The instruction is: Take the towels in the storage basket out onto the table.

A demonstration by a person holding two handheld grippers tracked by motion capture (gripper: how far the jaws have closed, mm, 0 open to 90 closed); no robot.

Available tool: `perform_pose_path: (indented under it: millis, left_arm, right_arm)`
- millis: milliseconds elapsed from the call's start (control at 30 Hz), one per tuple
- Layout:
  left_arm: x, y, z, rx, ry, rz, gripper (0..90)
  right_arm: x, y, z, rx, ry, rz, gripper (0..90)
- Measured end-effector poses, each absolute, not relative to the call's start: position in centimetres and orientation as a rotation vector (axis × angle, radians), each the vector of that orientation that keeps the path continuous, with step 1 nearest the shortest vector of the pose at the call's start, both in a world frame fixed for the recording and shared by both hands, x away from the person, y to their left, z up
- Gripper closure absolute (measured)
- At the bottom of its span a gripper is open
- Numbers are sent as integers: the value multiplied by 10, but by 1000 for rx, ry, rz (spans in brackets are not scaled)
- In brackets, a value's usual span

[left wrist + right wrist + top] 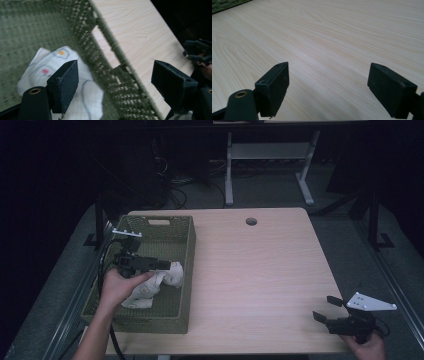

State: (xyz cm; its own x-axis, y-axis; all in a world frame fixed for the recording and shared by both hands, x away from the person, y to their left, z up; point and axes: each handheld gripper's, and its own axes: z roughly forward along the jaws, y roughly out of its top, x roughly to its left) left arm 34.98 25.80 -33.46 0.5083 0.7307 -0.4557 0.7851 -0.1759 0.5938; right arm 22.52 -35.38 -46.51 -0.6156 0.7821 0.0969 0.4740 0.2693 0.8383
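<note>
One pale wood-grain counter with round cable hole, set in dark room, desk legs and cables behind. Olive woven basket at counter's left side, holding white cloth with small coloured prints; no readable writing. Left claw spread wide over cloth inside basket. Right claw spread, low at counter's near right corner.

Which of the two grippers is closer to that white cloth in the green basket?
The left gripper. It hangs open right over the cloth inside the basket. The right gripper is open too, far off at the table's near right corner.
</note>
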Motion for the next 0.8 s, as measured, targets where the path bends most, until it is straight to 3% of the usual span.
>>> perform_pose_path:
  millis: [800]
  left_arm:
    - [352, 282, -366, 2082, 1415, -10, 278]
  right_arm:
    - [225, -351, -465, 1136, 2218, 1275, 172]
